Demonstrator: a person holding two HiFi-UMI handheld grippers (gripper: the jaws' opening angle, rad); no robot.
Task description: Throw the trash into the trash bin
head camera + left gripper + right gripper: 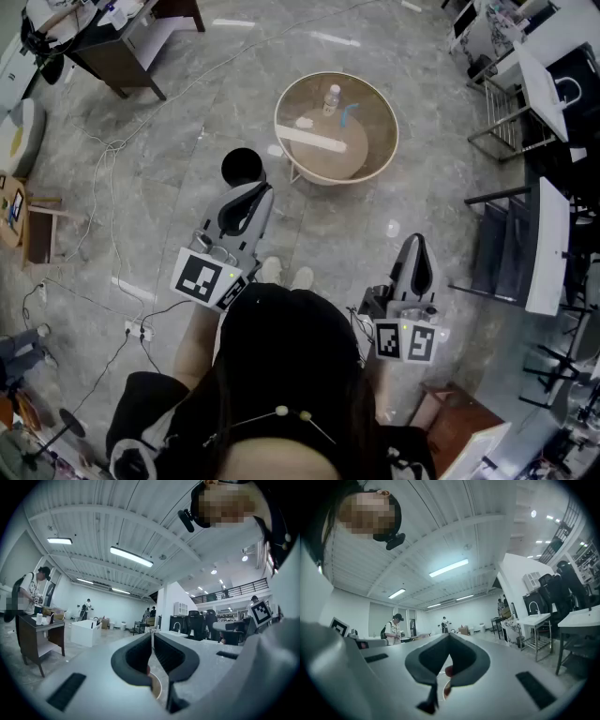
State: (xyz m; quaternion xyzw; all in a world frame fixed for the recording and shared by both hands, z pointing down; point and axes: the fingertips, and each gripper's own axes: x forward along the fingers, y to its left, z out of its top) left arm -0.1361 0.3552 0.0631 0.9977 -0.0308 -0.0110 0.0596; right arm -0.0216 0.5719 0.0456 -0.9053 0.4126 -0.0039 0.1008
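We stand on a grey marbled floor [187,122] in a big white hall. At 12 o'clock sits a round tan table [384,150] with a cream rim. The round black bin [243,166] is at 11 o'clock. A clear bottle [331,99] stands on the table. The left gripper [263,187] and right gripper [415,240] point level, both clenched and empty.

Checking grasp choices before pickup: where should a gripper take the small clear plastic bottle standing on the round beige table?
The small clear plastic bottle stands upright on the round beige table, so probably close on the middle of its body, coming in level from the near side.
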